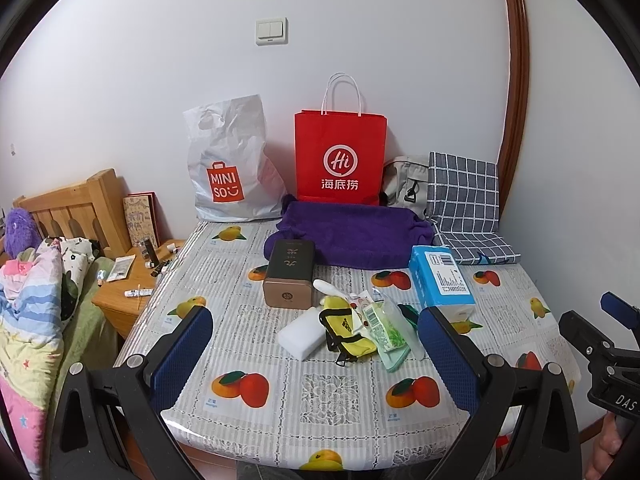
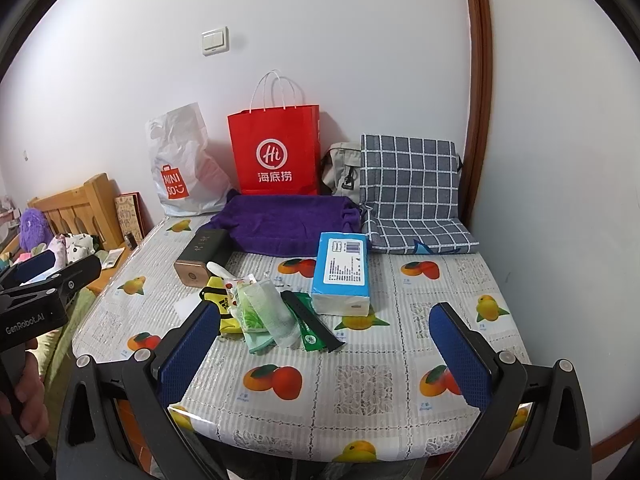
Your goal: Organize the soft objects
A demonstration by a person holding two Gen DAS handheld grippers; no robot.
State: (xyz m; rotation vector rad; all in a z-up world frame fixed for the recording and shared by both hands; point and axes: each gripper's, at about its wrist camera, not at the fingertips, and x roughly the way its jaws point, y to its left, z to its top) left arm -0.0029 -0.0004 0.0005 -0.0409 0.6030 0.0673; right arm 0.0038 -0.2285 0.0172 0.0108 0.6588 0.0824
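A pile of small soft things lies mid-table: a yellow pouch (image 1: 343, 328) (image 2: 221, 305), a clear wipes packet (image 1: 383, 325) (image 2: 264, 312), a white sponge (image 1: 302, 336) and a green sachet (image 2: 312, 330). A blue tissue pack (image 1: 440, 280) (image 2: 342, 270) sits right of the pile. A folded purple towel (image 1: 352, 236) (image 2: 286, 222) and a grey checked cushion (image 1: 466, 208) (image 2: 412, 196) lie at the back. My left gripper (image 1: 316, 354) is open and empty, above the table's front, short of the pile. My right gripper (image 2: 326, 352) is open and empty, likewise.
A brown box (image 1: 290, 276) (image 2: 200, 254) stands left of the pile. A red paper bag (image 1: 340, 156) (image 2: 276, 150), a white Miniso bag (image 1: 228, 168) (image 2: 182, 168) and a grey bag (image 1: 406, 182) lean on the back wall. A bed and nightstand (image 1: 128, 288) are left.
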